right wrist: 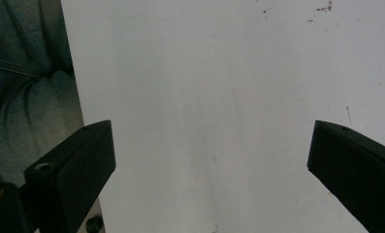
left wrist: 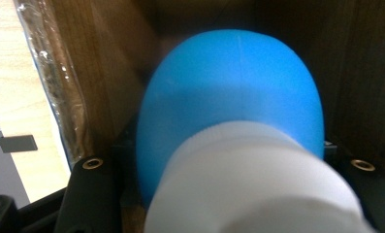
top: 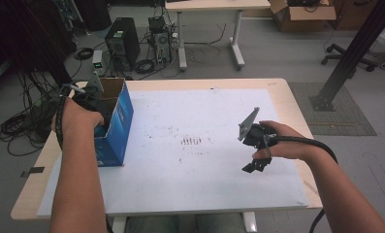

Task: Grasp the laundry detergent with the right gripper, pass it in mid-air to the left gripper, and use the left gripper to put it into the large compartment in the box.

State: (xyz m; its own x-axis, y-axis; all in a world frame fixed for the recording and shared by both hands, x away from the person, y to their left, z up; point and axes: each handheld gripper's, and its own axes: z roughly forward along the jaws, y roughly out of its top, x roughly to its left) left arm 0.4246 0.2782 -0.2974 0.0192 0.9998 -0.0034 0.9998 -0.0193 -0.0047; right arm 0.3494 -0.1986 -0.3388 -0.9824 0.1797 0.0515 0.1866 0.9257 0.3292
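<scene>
The bottle [left wrist: 231,111], blue-bodied with a white ribbed cap, sat inside the box [top: 116,127], pinched by the left tongs [top: 90,104]. In the left gripper view its rounded blue body pointed away into the box's brown cardboard interior, the cap nearest the camera and blurred, with the black jaws pressing in on either side of it. A strip of clear tape ran along the box's edge at the left of that view, and pale wood of the table showed beyond it.

From above, the box was blue outside and open at the top, standing at the left edge of the white sheet [top: 204,160] that covered most of the table [top: 287,90]. The left hand [top: 78,121] reached down into the open top, so the left tongs were mostly hidden by the hand and the box wall.

The right tongs [top: 254,164] hung over the right part of the sheet, well apart from the box, held in the right hand [top: 282,141]. Their jaws were spread wide with nothing between them; in the right gripper view they looked down on bare white sheet near its front edge, with the person's trousers beside it. Faint dark marks lay on the sheet's middle, between the two hands.
</scene>
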